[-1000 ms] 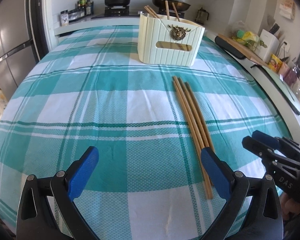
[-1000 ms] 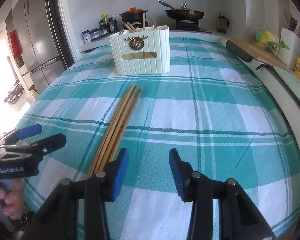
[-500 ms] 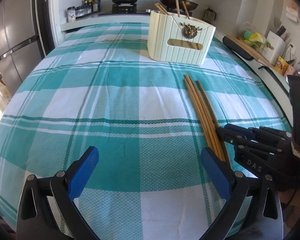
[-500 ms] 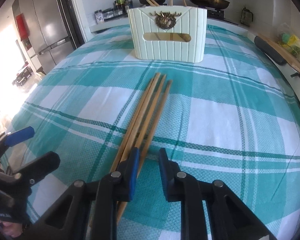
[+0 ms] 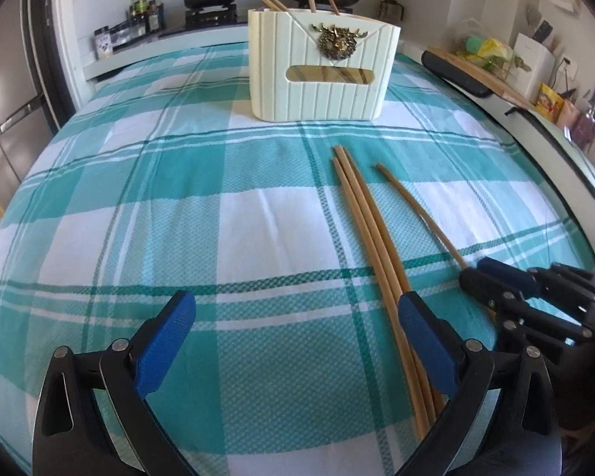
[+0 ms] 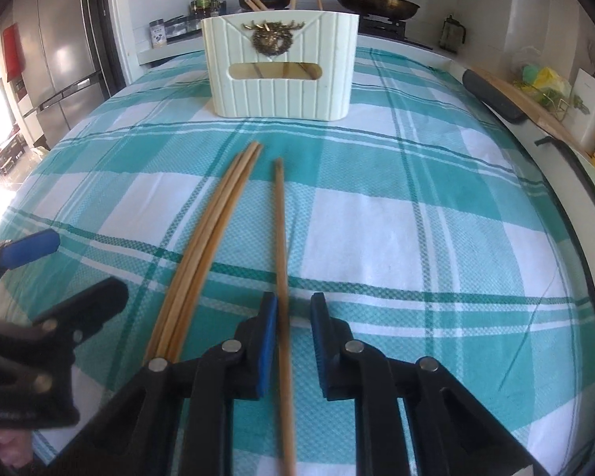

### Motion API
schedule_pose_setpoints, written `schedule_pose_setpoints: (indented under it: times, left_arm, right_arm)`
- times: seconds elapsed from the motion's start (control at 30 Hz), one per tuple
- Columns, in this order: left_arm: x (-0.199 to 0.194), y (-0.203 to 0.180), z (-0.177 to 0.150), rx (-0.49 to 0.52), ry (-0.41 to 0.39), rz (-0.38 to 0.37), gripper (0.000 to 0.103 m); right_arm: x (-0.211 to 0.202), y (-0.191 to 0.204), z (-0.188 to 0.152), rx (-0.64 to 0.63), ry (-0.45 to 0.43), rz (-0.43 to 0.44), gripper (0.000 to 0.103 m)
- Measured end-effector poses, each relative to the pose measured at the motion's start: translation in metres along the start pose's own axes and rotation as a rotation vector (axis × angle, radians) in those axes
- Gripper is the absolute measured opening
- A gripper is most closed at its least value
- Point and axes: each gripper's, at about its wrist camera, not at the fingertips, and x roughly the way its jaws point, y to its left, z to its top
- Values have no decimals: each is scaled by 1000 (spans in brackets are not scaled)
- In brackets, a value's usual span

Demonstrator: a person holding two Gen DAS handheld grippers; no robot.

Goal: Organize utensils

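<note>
Seemingly, right tool [image 6: 293, 317] straddles chopstick [image 6: 280, 218].

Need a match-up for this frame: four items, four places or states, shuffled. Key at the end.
Things:
1. single chopstick
2. bundle of three chopsticks
3. cream holder
4. left gripper

Places or states:
A. stands at the far end of the checked cloth, with utensils sticking up out of it
B. lies between the pads of the right gripper
C. jaws wide apart, only cloth between them
D. lie side by side on the cloth, apart from the fourth one

Pairs: 1-B, 2-D, 3-A, 4-C.

Note: the right gripper's jaws have just been closing around that chopstick; a gap shows at one pad.
</note>
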Motion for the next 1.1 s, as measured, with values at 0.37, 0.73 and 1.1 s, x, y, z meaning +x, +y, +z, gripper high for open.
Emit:
schedule_pose_setpoints:
  times: [0.37, 0.73, 1.1]
  left_arm:
    - [19, -4, 1, 14, 40, 18, 103]
    - [34, -4, 18, -15, 61, 41, 103]
    - [39, 0, 22, 18, 70, 56, 103]
  right_arm:
    - [-9, -18, -13, 26, 0, -27, 16]
    - [-9, -19, -15, 29, -16, -21, 16]
    - [-13, -29, -20, 48, -24, -40, 16]
